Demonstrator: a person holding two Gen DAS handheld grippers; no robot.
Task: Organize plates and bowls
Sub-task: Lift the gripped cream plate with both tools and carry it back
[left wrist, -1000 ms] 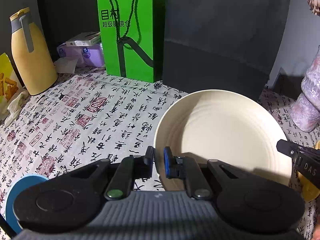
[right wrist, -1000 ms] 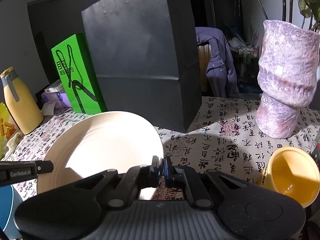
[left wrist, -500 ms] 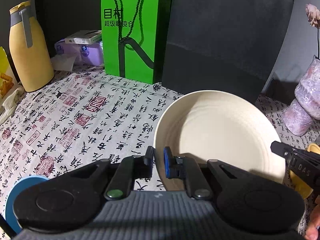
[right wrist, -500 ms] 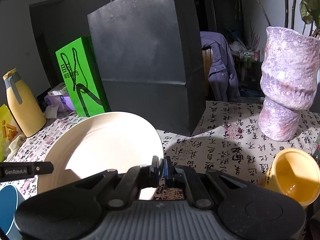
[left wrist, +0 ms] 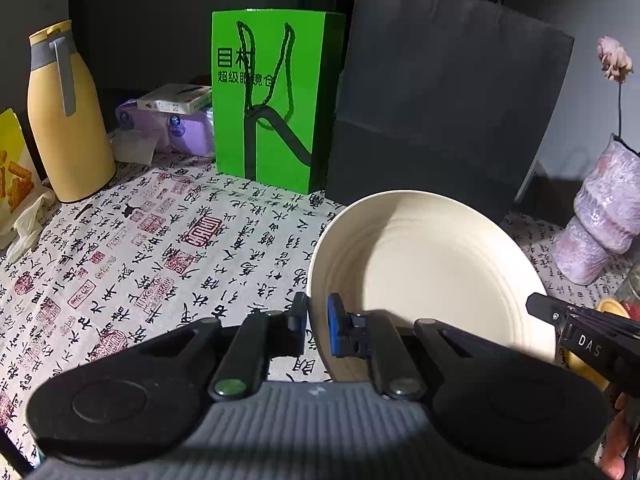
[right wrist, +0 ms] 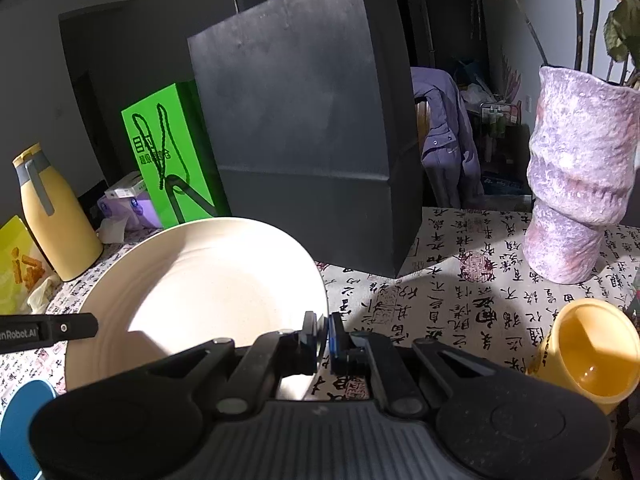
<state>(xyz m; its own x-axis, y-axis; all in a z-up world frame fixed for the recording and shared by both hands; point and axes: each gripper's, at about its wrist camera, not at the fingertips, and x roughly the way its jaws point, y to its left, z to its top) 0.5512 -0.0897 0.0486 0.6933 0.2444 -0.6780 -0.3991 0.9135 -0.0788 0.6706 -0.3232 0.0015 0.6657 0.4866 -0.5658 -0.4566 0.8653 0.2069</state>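
A cream plate (left wrist: pixel 432 272) is held tilted above the patterned tablecloth (left wrist: pixel 160 248) by both grippers. My left gripper (left wrist: pixel 317 320) is shut on its left rim, with the rim wedged between the pads. In the right wrist view my right gripper (right wrist: pixel 323 332) is shut on the right rim of the plate (right wrist: pixel 208 292). Each gripper's fingers show at the far edge of the other's view. A yellow bowl (right wrist: pixel 596 356) lies tipped on its side at the right. A blue plate (right wrist: pixel 24 420) sits low at the left.
A black paper bag (left wrist: pixel 440 112) and a green bag (left wrist: pixel 272 104) stand just behind the plate. A yellow flask (left wrist: pixel 64 120), snack bag (left wrist: pixel 12 172) and tissue pack (left wrist: pixel 168 124) are at the left. A purple vase (right wrist: pixel 576 184) stands right.
Both grippers have risen a little with the plate still held. The bags' tops and the vase show more fully, and the blue plate has dropped out of the left wrist view.
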